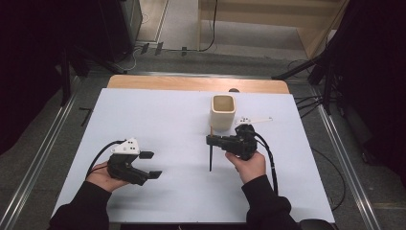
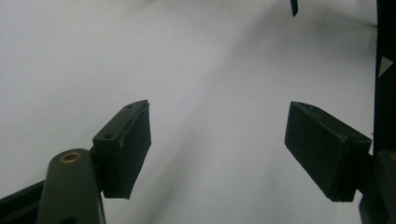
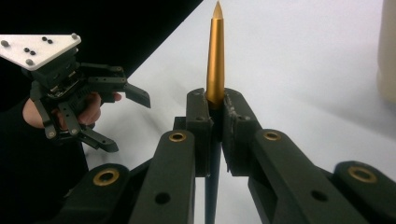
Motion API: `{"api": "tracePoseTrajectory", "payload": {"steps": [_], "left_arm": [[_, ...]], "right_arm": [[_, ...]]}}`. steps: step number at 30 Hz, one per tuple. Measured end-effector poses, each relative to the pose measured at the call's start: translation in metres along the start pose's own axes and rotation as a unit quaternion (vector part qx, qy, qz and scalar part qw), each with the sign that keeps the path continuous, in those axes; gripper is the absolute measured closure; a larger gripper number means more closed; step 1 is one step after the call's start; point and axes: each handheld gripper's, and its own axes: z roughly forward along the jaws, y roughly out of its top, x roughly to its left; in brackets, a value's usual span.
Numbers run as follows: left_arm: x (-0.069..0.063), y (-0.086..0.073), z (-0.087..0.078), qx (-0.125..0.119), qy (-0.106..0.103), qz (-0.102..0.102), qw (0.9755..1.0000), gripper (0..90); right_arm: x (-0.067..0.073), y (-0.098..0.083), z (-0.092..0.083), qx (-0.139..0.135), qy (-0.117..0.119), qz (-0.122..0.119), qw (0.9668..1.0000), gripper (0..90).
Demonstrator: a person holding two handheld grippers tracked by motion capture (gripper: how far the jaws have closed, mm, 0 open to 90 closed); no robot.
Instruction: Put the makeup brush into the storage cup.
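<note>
A cream cup [image 1: 223,111] is standing open-topped on the white bench [image 1: 158,115]; its inside is looking empty. Just beside it, the right claw [image 1: 211,140] is clamping a gold-tipped pen [image 3: 215,60] upright. The left claw [image 1: 151,164], well apart, is gaping wide over bare bench.

Glossy gold-and-black pen [image 3: 215,60], matt cream cup [image 1: 223,112], smooth white table [image 1: 158,115]
</note>
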Motion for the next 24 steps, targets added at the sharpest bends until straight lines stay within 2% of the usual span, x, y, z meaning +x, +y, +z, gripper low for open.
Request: {"api": "tracePoseTrajectory", "payload": {"steps": [12,24], "left_arm": [[0.003,-0.001,0.000,0.001,0.004,-0.007,1.0000,23.4],[0.003,-0.001,-0.001,0.002,0.006,-0.009,0.9999,23.4]], "right_arm": [[-0.005,0.014,-0.005,0.007,-0.012,-0.007,0.9999,83.6],[-0.005,0.030,-0.011,0.001,-0.024,-0.018,0.9996,83.6]]}}
